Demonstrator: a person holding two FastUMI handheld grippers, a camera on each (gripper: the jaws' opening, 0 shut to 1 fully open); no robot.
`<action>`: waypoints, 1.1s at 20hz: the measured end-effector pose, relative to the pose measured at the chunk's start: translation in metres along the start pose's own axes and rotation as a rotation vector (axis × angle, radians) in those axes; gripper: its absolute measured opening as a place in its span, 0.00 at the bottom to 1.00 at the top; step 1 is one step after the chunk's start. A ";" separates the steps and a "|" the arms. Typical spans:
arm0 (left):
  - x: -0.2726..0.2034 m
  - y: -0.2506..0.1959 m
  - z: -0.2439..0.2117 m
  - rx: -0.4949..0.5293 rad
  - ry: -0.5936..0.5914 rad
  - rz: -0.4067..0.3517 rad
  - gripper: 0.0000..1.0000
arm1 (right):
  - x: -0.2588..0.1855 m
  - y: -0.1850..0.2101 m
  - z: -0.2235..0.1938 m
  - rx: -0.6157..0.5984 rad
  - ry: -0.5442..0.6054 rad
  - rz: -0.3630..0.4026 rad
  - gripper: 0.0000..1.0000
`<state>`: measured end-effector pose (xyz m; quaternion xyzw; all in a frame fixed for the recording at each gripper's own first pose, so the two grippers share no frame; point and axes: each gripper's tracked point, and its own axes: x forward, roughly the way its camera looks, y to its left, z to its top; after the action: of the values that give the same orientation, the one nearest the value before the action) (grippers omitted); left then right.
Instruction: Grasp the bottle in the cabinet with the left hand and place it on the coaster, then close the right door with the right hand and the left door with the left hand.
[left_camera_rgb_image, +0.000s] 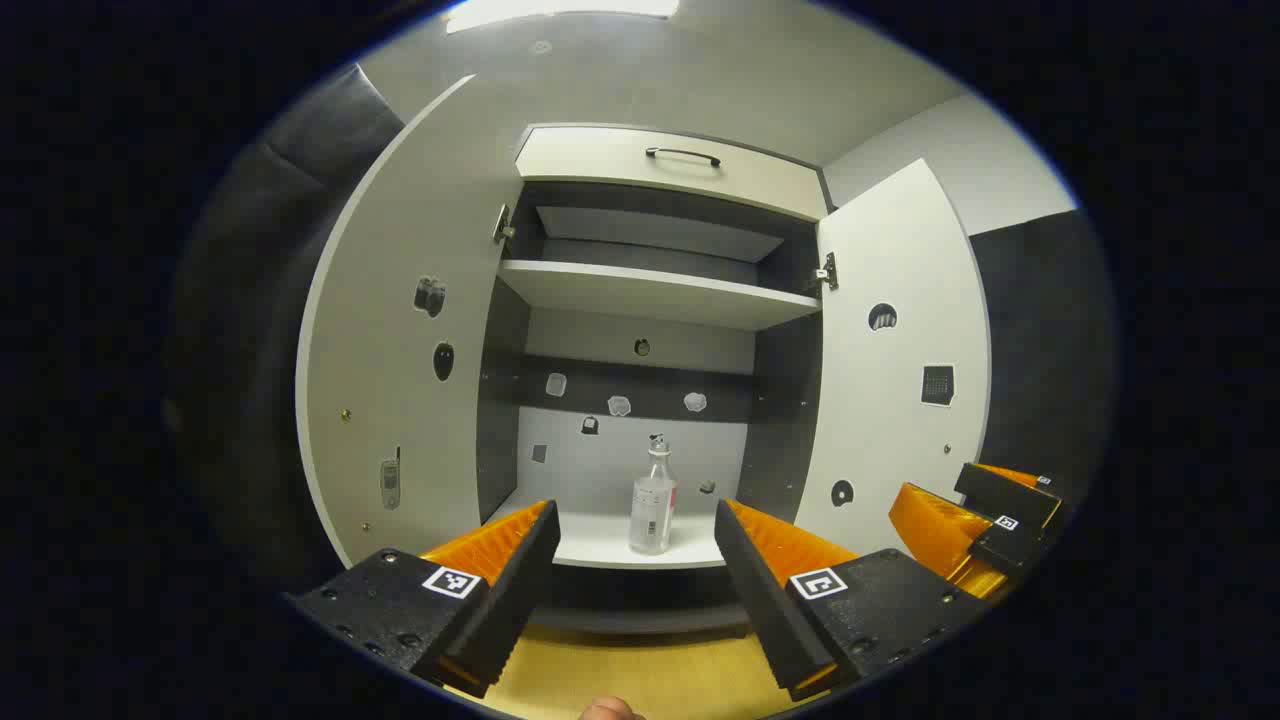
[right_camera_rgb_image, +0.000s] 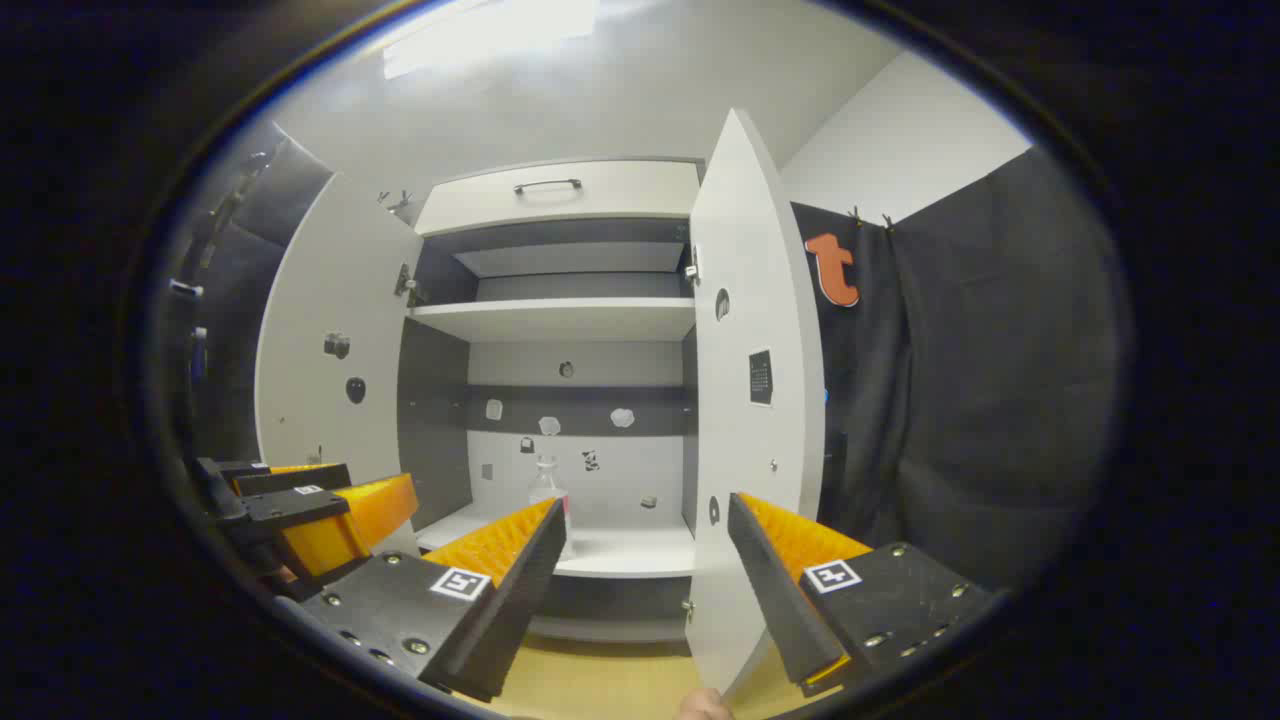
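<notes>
Ahead, centred between the wide-apart jaws of the left gripper, the clear, slim-necked bottle stands upright on the cabinet's bottom shelf; probably light, rigid, slick, so grip mid-body; right gripper jaws apart too.

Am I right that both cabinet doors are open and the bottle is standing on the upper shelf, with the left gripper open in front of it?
Not quite. The bottle stands on the bottom shelf, as the left gripper view shows. Both doors are open, and the left gripper is open in front of it.
</notes>
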<state>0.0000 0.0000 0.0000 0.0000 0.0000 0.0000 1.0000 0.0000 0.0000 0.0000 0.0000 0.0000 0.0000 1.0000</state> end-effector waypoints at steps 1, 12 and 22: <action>0.000 -0.001 0.000 0.002 0.002 -0.002 0.96 | 0.000 0.000 0.001 0.000 0.001 -0.002 0.98; 0.002 -0.003 -0.002 -0.007 0.002 -0.001 0.96 | -0.001 -0.001 0.002 -0.007 0.005 0.001 0.98; 0.035 -0.015 -0.015 0.019 0.024 -0.024 0.96 | -0.007 -0.001 0.008 -0.016 -0.013 -0.024 0.98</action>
<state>0.0349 -0.0146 -0.0152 0.0094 0.0122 -0.0121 0.9998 -0.0068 -0.0005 0.0075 -0.0079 -0.0067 -0.0122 0.9999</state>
